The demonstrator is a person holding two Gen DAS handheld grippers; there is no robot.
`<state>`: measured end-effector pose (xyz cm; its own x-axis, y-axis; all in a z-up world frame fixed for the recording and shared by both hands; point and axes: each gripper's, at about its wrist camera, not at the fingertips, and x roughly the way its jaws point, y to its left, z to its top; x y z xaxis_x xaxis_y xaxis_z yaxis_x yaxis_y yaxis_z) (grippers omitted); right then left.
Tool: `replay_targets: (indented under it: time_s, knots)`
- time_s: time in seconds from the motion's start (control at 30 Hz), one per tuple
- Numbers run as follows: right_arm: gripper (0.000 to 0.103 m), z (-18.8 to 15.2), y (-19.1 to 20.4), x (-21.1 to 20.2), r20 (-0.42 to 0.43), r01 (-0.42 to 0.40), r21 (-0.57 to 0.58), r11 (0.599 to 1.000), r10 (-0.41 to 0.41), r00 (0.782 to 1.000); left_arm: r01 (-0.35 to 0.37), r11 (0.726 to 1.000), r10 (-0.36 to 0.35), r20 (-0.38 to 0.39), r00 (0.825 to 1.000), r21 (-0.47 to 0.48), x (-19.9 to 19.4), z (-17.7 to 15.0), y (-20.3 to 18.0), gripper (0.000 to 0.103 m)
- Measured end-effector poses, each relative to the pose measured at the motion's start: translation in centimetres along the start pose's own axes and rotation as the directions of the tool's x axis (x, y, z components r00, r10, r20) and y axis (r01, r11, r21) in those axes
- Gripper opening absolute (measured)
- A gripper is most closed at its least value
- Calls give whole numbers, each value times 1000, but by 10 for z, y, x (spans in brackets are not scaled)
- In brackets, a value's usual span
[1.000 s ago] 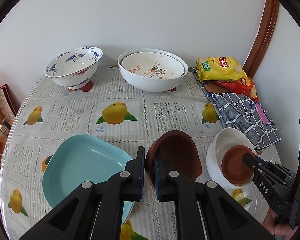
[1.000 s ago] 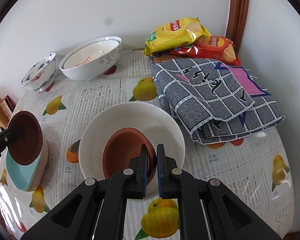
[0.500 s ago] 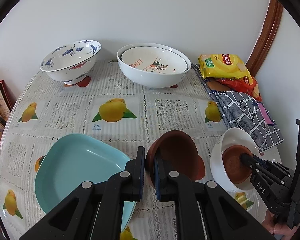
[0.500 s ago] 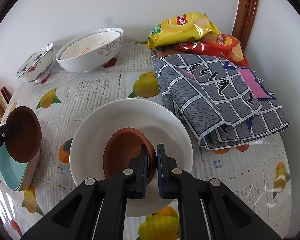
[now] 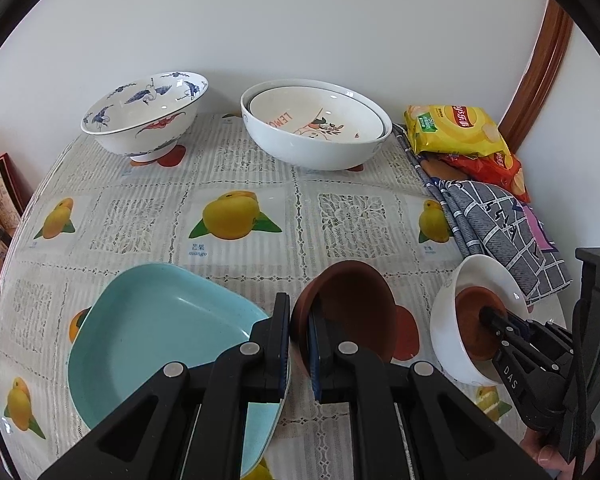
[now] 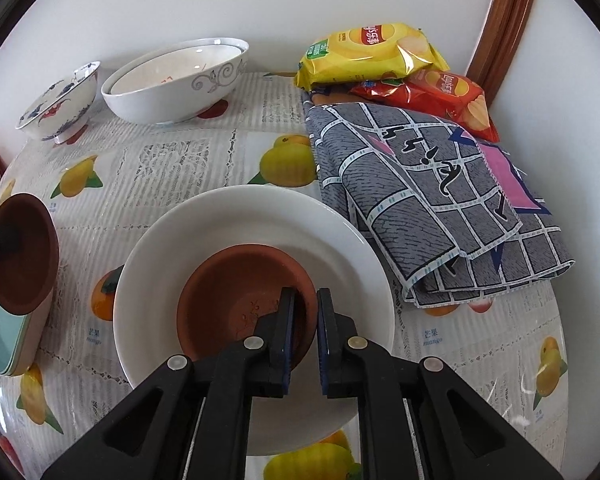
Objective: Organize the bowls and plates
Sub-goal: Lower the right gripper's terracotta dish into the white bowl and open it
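1. Left gripper [image 5: 299, 332]: clenched on the near rim of a brown saucer [image 5: 356, 312], which is held tilted above the tablecloth [image 5: 236, 168]; its reddish shadow is seen on the cloth to the right.
2. A light-blue plate [image 5: 156, 336] is seen just left of the left gripper; from the right wrist view it is seen as the top of a short stack of plates [image 6: 8, 344].
3. Right gripper [image 6: 304, 336]: closed on the near rim of a second brown saucer [image 6: 240, 304], which is held inside a white plate [image 6: 256, 224].
4. The white plate with its saucer is placed near the right edge of the table, just beside a folded grey checked cloth [image 6: 432, 200].
5. At the far edge, a blue-and-white patterned bowl [image 5: 144, 116] is set to the left; two nested white bowls [image 5: 316, 128] are set to its right, apart from it.
6. Beyond the checked cloth, a yellow crisp bag [image 6: 368, 54] is laid over a red crisp bag [image 6: 440, 92], close to the wall.
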<state>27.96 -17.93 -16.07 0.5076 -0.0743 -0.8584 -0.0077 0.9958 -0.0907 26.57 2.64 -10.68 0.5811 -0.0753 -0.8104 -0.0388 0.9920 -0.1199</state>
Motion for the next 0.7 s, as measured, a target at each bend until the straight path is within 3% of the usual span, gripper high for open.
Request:
replay_targets:
  time_s: [0.47,0.7]
  knots:
    - [12,-4,4,3,-2,9,-29,1000,-9,1000,0,1000,0,-12,1000,2,1,-4,0,9]
    - [16,-1,-5,-12,30,-15,15,1000,15,999,11,1000,-11,3,1000,13,-6,-3,-6,9]
